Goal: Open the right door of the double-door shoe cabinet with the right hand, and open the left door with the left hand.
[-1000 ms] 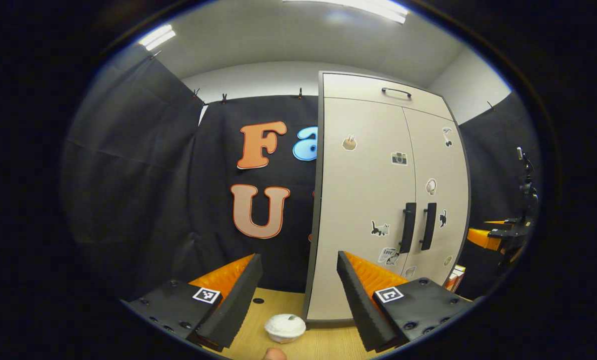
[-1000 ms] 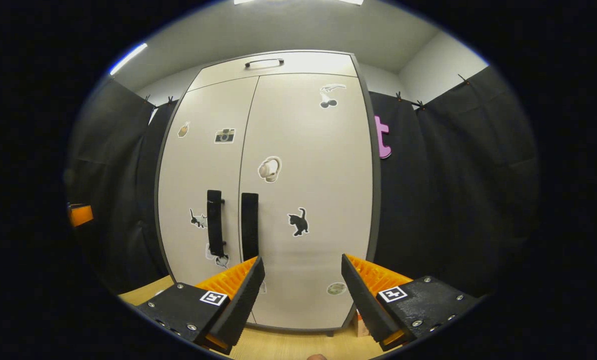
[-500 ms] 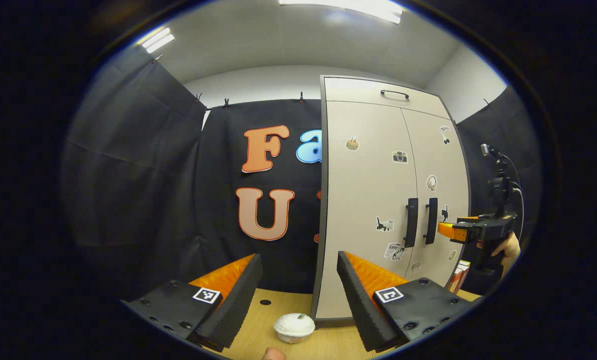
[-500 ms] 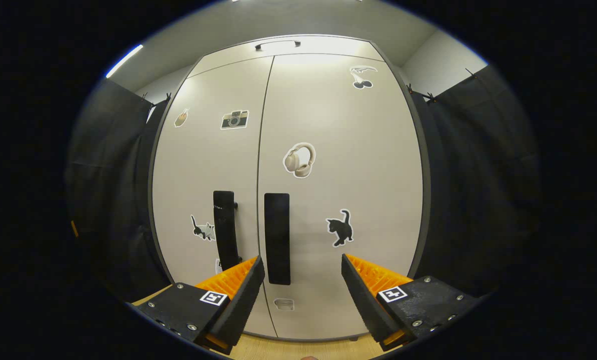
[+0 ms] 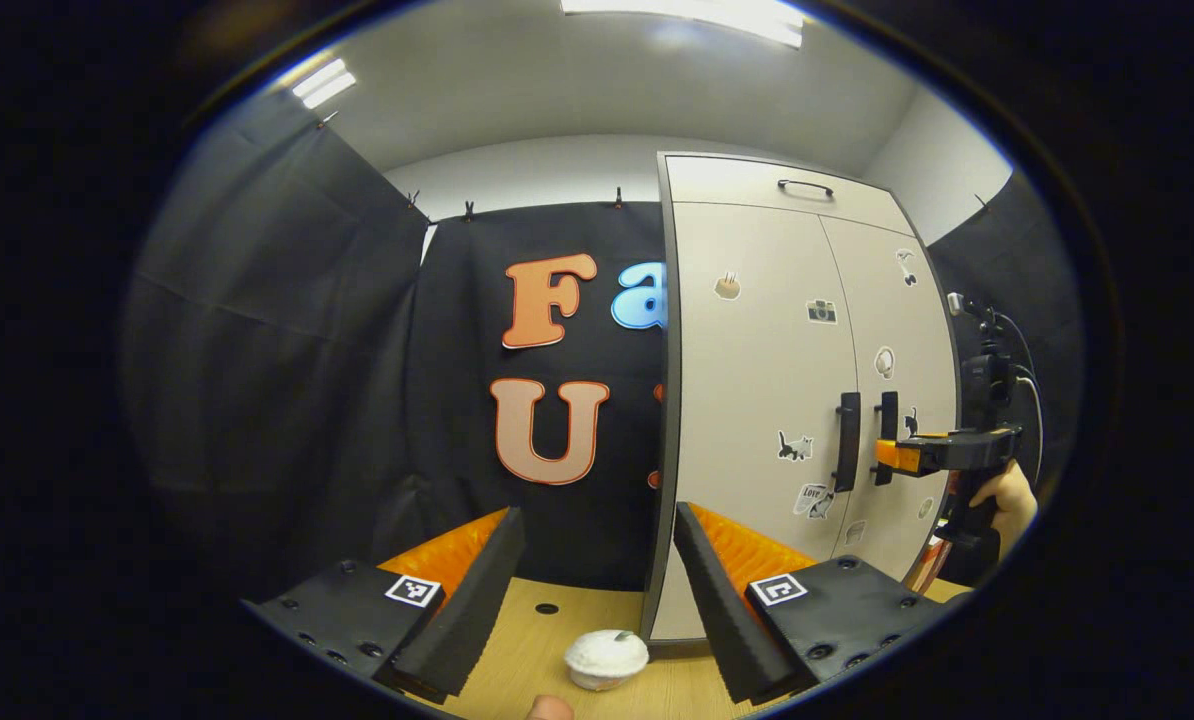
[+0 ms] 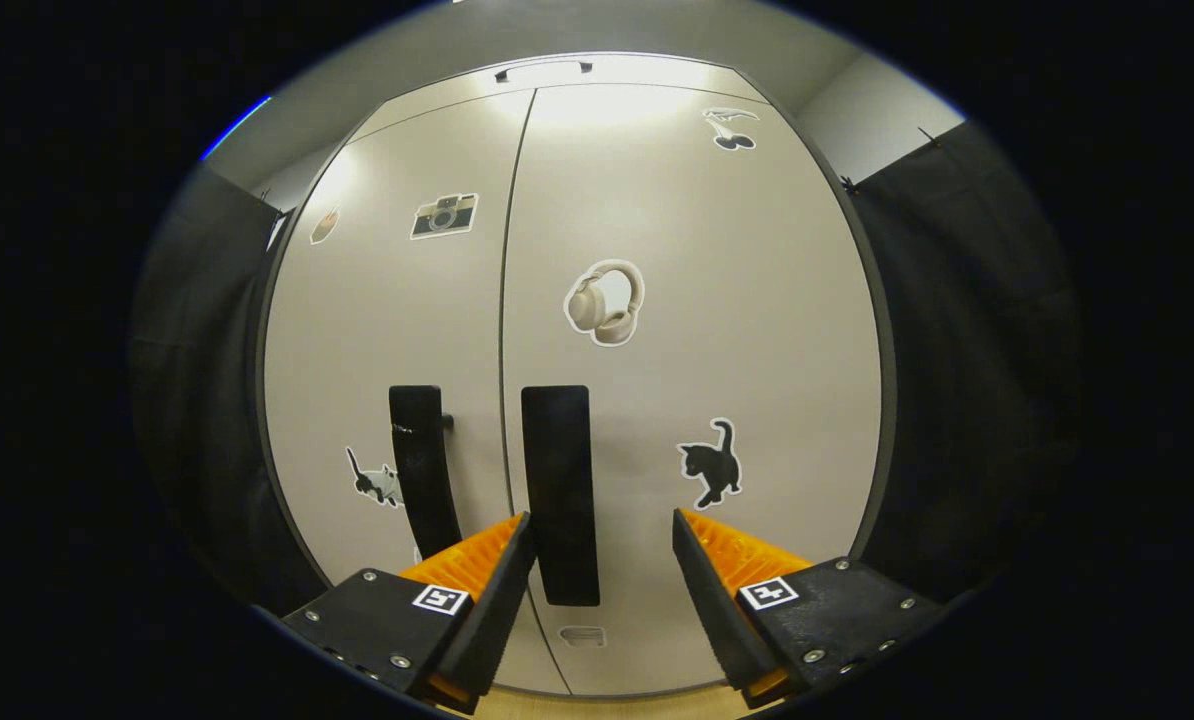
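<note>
- You are holding the right gripper (image 6: 597, 545) spread wide, close in front of the shoe cabinet (image 6: 657, 250), with the right door handle (image 6: 558, 490) standing between its fingers, nearer the left finger, and nothing pinched yet.
- You are holding the left gripper (image 5: 597, 545) spread as well, empty, well back from the cabinet and off to its left side; the left door handle (image 5: 847, 441) is sitting far to the right in the left gripper view.
- Both doors are standing closed, so I judge the right-hand reach to be under way and neither opening begun.
- Risk: the handle is lying off-centre between your right fingers, so closing now could catch only its edge and slip off when you pull.
- Risk: the two handles are standing just beside each other, so drifting left could snag the left door handle (image 6: 422, 470) instead.
- Risk: a small white bowl (image 5: 606, 657) is sitting on the wooden table (image 5: 527, 650) near the cabinet's front corner, and the swinging left door may knock it.
- Against half a second ago, the right gripper has come closer: the cabinet is looming larger and the handle now reaches down between the fingers.
- In the left gripper view, the right gripper (image 5: 892, 455) has advanced to the handles, and the cabinet has shifted slightly right.
</note>
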### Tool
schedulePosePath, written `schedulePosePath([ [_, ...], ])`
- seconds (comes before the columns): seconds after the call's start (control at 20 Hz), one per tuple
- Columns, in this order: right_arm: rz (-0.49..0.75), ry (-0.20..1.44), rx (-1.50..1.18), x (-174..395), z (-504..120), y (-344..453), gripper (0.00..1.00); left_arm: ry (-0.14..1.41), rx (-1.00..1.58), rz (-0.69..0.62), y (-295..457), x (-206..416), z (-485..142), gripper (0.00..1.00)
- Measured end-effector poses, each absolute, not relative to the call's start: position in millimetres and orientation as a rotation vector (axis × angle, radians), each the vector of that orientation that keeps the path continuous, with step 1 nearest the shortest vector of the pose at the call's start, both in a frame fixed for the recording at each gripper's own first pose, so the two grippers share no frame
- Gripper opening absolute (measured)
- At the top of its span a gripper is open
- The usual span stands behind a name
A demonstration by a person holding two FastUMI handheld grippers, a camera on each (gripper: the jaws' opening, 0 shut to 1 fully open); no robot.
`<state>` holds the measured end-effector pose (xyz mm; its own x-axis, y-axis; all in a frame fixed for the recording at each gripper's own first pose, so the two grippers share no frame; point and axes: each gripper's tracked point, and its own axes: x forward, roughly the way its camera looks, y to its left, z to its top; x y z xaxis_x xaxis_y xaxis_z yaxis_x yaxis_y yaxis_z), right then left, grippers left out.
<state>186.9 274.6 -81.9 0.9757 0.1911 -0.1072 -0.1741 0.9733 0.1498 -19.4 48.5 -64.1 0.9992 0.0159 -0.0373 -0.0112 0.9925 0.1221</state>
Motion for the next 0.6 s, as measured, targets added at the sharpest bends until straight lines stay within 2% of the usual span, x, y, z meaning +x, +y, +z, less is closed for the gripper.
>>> schedulePosePath([
  [0.05,0.187,0.123,0.146,188,-83,276,0.76,0.037,0.123,0.007,47,-19,-64,0.96],
  [0.4,0.195,0.140,0.149,194,-88,286,0.57,0.039,0.123,-0.001,46,-22,-66,0.96],
  [0.6,0.203,0.153,0.158,196,-88,292,0.42,0.048,0.124,0.006,49,-25,-69,0.96],
])
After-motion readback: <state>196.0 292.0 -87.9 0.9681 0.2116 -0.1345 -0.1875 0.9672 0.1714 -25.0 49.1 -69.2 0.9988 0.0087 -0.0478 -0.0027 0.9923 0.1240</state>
